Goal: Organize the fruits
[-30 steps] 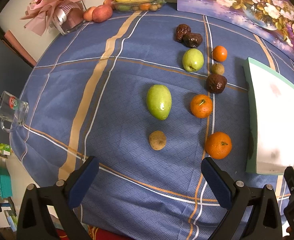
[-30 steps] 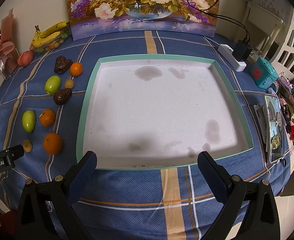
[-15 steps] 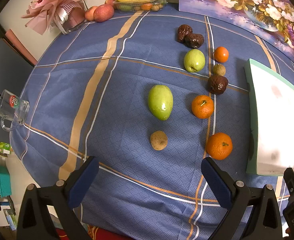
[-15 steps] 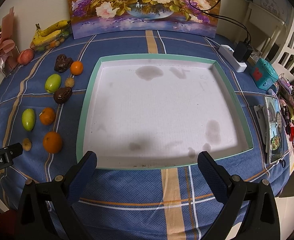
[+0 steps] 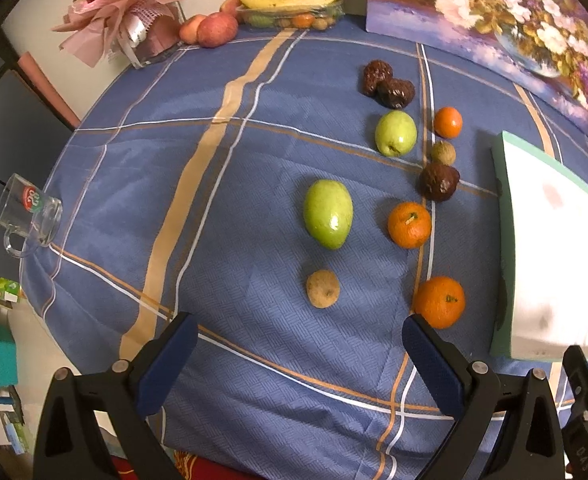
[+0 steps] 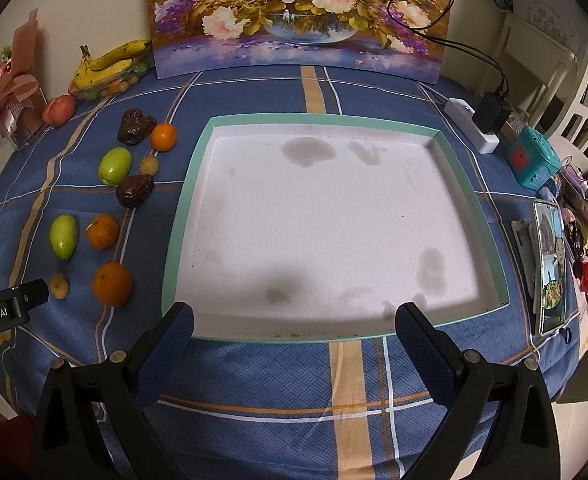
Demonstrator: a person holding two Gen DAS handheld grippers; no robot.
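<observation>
Loose fruit lies on the blue checked tablecloth: a green mango (image 5: pixel 328 213), a small brown fruit (image 5: pixel 322 288), three oranges (image 5: pixel 439 301) (image 5: pixel 409 224) (image 5: pixel 448 121), a green apple (image 5: pixel 395 133), and dark wrinkled fruits (image 5: pixel 439 181) (image 5: pixel 388 85). The same fruit shows left of the tray in the right wrist view, with the nearest orange (image 6: pixel 112 283) there. The white tray with a green rim (image 6: pixel 185 204) holds no fruit. My left gripper (image 5: pixel 294 354) hovers open just short of the small brown fruit. My right gripper (image 6: pixel 294 338) hangs open over the tray's near edge.
Bananas in a clear box (image 5: pixel 294 4), apples (image 5: pixel 215 29) and a pink bouquet (image 5: pixel 125 12) stand at the back. A glass mug (image 5: pixel 25 216) sits at the left table edge. A flower painting (image 6: pixel 298 16), power strip (image 6: pixel 472 130), teal box (image 6: pixel 532 162) and phone (image 6: pixel 550 268) lie right.
The left gripper has drifted slightly, so the fruit sits a little further right and lower in its view. The right gripper has barely shifted. Both stay open.
</observation>
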